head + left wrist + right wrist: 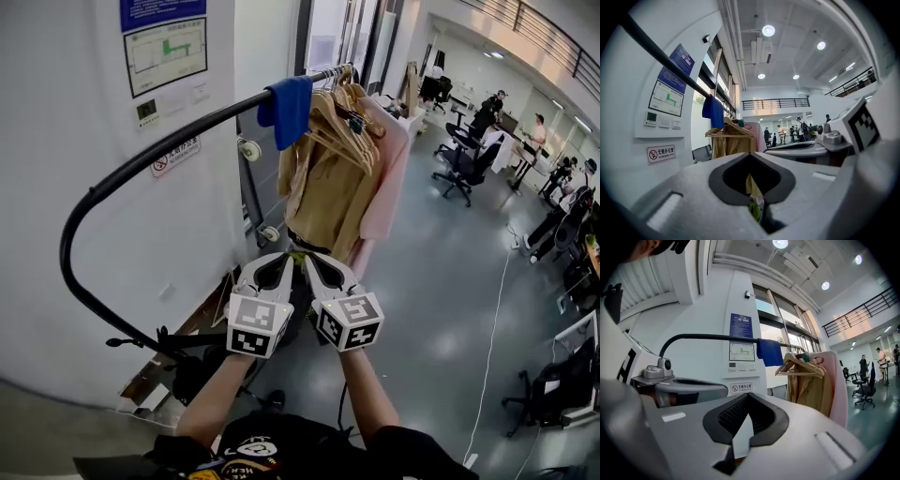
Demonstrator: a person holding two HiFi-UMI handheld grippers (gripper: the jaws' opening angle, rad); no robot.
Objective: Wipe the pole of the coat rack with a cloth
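The coat rack's black pole (141, 159) curves up from the floor and runs to the upper right along the white wall. A blue cloth (286, 108) hangs draped over it, next to the hangers. My left gripper (282, 255) and right gripper (310, 255) are side by side well below the pole and the cloth, touching neither. Both are shut with nothing between the jaws. The left gripper view has the left gripper (750, 156) with the pole (661, 55) and cloth (713, 111) far ahead. The right gripper (747, 397) likewise faces the pole (708, 337) and cloth (769, 352).
Tan and pink clothes (342, 183) hang on wooden hangers (328, 117) at the pole's far end. The rack's base and dark items (178, 356) sit on the floor by the wall (56, 112). Office chairs (464, 164) and people stand farther right.
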